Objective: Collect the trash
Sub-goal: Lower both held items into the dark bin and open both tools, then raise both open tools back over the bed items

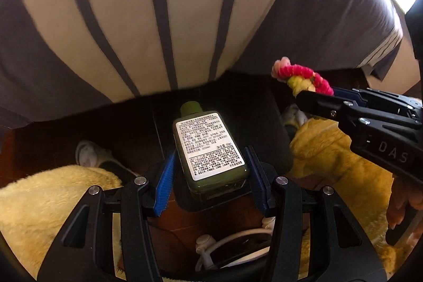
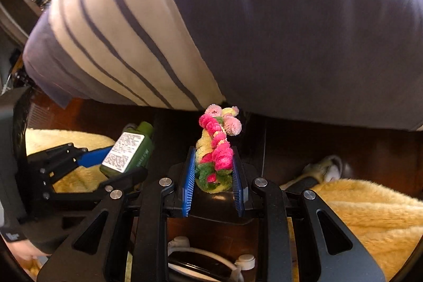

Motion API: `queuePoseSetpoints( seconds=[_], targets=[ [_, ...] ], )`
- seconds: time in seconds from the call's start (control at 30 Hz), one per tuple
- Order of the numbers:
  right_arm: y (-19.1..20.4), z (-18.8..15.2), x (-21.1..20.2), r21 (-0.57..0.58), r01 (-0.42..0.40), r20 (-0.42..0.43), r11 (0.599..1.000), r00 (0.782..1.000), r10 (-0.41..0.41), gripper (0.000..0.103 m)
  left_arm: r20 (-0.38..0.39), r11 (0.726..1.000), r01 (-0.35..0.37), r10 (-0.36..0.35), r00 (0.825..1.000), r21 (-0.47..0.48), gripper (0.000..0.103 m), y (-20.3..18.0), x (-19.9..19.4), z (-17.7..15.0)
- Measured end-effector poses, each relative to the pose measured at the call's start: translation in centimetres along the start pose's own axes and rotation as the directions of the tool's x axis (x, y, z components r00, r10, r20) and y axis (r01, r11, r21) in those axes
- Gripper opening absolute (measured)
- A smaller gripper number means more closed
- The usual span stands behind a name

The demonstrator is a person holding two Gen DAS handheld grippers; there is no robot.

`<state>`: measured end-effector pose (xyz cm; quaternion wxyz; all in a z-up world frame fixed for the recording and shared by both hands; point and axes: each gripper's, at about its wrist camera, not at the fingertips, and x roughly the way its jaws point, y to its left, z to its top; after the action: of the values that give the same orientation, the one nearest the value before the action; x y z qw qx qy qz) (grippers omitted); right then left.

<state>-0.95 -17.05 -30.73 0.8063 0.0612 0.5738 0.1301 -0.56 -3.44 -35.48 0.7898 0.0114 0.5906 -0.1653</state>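
While both grippers are carried with loads above the dark floor, two risks are noted, taken from left to right.

At the left gripper [image 1: 210,171], the blue pads are clamped on the lower half of a green bottle [image 1: 208,147]. The bottle is held between the fingers, its long axis running straight ahead along them, cap pointing away from the gripper and the white label facing the camera. Only the base end is gripped; the smooth sides could slide forward out of the pads if the gripper is tipped further downward or jolted. It is judged a rigid, slippery item.

At the right gripper [image 2: 214,171], the pads are closed on a fuzzy pink, yellow and green pipe-cleaner twist [image 2: 216,147]. Its long axis also runs forward from the fingers, the pink tufted tip leaning slightly to the right. Being soft and springy, it could compress and work loose, or its free end could snag on the striped bedding [image 2: 132,38] hanging just ahead.

No trash container is seen in either view.
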Motion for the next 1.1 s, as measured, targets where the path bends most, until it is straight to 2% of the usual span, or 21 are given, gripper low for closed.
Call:
queuePoseSetpoints(
  seconds=[0.17,0.2,0.23,0.27,0.5,0.57,0.7,0.77,0.87,1.0,1.1],
  targets=[
    [-0.2,0.6,1.4,0.008,-0.013,-0.022,1.0,1.0,0.013,0.031,-0.022,1.0,-0.024,0.024,0.999,0.001,0.049,0.5,1.3,0.2],
    [-0.4,0.8,1.3,0.005,-0.012,-0.017,1.0,1.0,0.012,0.033,-0.024,1.0,-0.023,0.023,0.999,-0.001,0.056,0.6,1.4,0.3],
    [-0.5,0.9,1.4,0.002,-0.007,-0.013,1.0,1.0,0.007,0.038,-0.022,1.0,-0.022,0.022,1.0,-0.001,0.06,0.5,1.4,0.4],
    [-0.6,1.1,1.2,0.002,0.0,-0.006,1.0,1.0,0.0,0.045,-0.015,1.0,-0.022,0.022,1.0,0.002,0.064,0.5,1.2,0.5],
    [-0.8,2.2,-1.0,0.02,0.033,0.054,0.999,0.998,-0.034,0.054,0.033,0.999,-0.052,0.052,0.998,-0.01,0.072,0.7,-0.8,0.9],
    [-0.8,2.7,-2.5,0.013,0.056,0.092,0.998,0.994,-0.057,0.061,0.061,0.998,-0.056,0.057,0.997,-0.005,0.072,0.7,-2.2,1.4],
    [-1.0,4.2,-7.3,0.02,0.081,0.227,0.997,0.97,-0.083,0.068,0.155,0.997,-0.071,0.071,0.985,-0.009,0.078,0.6,-6.6,2.6],
    [-1.0,5.3,-10.0,0.017,0.094,0.303,0.995,0.948,-0.095,0.073,0.213,0.996,-0.09,0.089,0.973,-0.009,0.08,0.7,-9.2,3.7],
    [-0.5,7.3,-14.1,0.006,0.117,0.418,0.993,0.902,-0.109,0.076,0.298,0.994,-0.11,0.107,0.949,-0.005,0.084,0.8,-12.5,5.3],
    [-0.6,10.3,-16.5,-0.007,0.126,0.475,0.992,0.874,-0.107,0.078,0.378,0.993,-0.12,0.115,0.919,-0.01,0.089,1.2,-16.0,8.0],
    [-0.8,12.8,-17.0,-0.012,0.14,0.493,0.99,0.862,-0.116,0.078,0.417,0.991,-0.135,0.131,0.899,-0.02,0.09,2.1,-17.2,10.1]
  ],
)
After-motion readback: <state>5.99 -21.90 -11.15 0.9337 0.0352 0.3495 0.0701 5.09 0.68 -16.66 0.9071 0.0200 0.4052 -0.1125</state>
